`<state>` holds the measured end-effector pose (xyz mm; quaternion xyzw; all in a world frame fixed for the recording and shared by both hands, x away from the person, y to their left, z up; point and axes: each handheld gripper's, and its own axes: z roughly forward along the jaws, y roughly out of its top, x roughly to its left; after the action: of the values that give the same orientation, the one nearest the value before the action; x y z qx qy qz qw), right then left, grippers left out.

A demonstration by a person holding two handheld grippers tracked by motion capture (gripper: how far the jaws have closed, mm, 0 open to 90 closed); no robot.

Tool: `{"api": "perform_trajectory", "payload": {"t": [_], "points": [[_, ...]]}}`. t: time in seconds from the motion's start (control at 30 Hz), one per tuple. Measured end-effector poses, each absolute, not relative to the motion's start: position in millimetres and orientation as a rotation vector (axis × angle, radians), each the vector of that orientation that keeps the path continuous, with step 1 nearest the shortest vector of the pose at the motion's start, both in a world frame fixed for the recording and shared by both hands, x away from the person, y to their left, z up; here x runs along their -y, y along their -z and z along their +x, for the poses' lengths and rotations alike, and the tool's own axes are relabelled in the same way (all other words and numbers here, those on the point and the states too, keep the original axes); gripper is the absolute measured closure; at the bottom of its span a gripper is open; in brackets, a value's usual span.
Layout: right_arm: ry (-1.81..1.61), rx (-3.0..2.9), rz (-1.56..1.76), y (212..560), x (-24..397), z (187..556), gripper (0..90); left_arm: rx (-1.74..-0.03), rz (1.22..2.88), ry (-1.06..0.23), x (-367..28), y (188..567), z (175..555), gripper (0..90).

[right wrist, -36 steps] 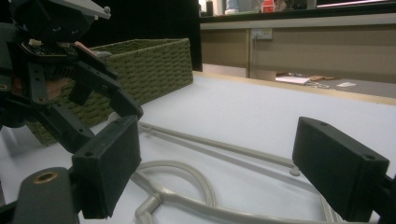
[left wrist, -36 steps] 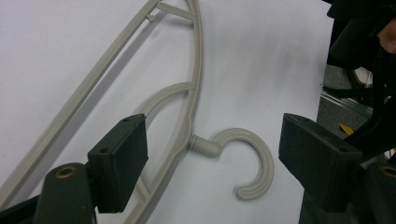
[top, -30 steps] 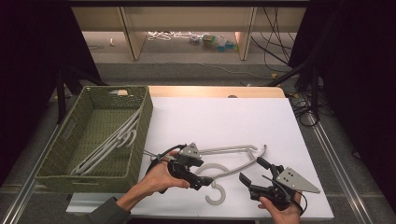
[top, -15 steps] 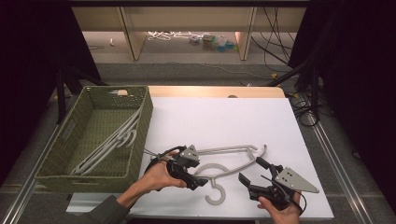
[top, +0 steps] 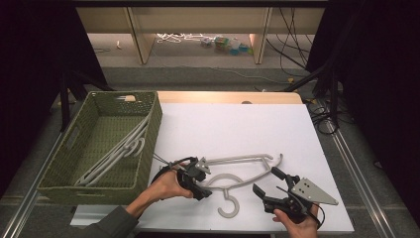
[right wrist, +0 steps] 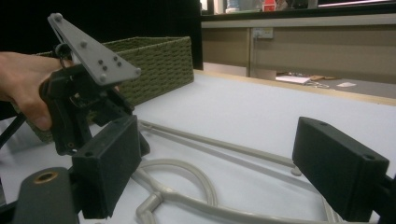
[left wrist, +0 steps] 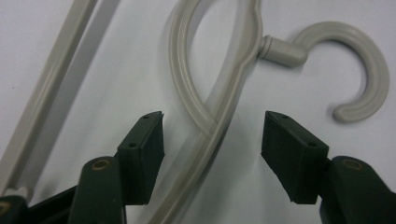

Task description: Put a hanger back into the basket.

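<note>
A grey plastic hanger lies flat on the white table sheet, its hook pointing to the near edge. My left gripper is low over the hanger's left shoulder. In the left gripper view its jaws straddle the hanger's arm near the neck. They have just been closing, but a gap remains on both sides of the arm. My right gripper rests near the front right, open wide and holding nothing, and looks across the hanger at the left gripper.
A green woven basket stands at the left of the table with several grey hangers inside; its wall rises behind the left hand. Cables and shelving lie beyond the table's far edge.
The left gripper has come down onto the hanger's shoulder and its jaws have narrowed around the arm. The right gripper and the hanger have stayed put.
</note>
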<state>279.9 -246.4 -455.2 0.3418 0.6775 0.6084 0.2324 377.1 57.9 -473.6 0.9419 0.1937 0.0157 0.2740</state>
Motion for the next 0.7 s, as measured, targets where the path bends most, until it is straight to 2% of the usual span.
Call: {"api": "perform_trajectory", "payload": {"t": [0.13, 0.17, 0.23, 0.33, 0.6, 0.7], "points": [[-1.666, -1.871, 0.948, 454.9, 246.5, 279.3, 15.9, -0.526, 2.511, -0.043, -57.4, 475.0, 375.7, 45.6], [-1.65, -1.886, 0.955, 454.2, 247.2, 278.6, 15.9, -0.459, 2.568, -0.065, -60.2, 472.8, 379.0, 47.9], [-1.682, -1.863, 0.948, 455.2, 245.7, 279.4, 15.9, -0.458, 2.554, -0.065, -59.7, 473.9, 377.0, 51.7], [-1.674, -1.862, 0.938, 455.2, 246.1, 279.9, 15.9, -0.37, 2.618, -0.082, -58.5, 470.2, 375.7, 58.6], [-1.652, -1.888, 0.95, 453.7, 245.8, 277.8, 15.9, -0.367, 2.667, -0.05, -53.4, 467.6, 378.1, 63.6], [-1.644, -1.89, 0.951, 453.3, 246.0, 277.5, 15.9, -0.322, 2.697, -0.037, -53.5, 465.8, 380.3, 69.8]]}}
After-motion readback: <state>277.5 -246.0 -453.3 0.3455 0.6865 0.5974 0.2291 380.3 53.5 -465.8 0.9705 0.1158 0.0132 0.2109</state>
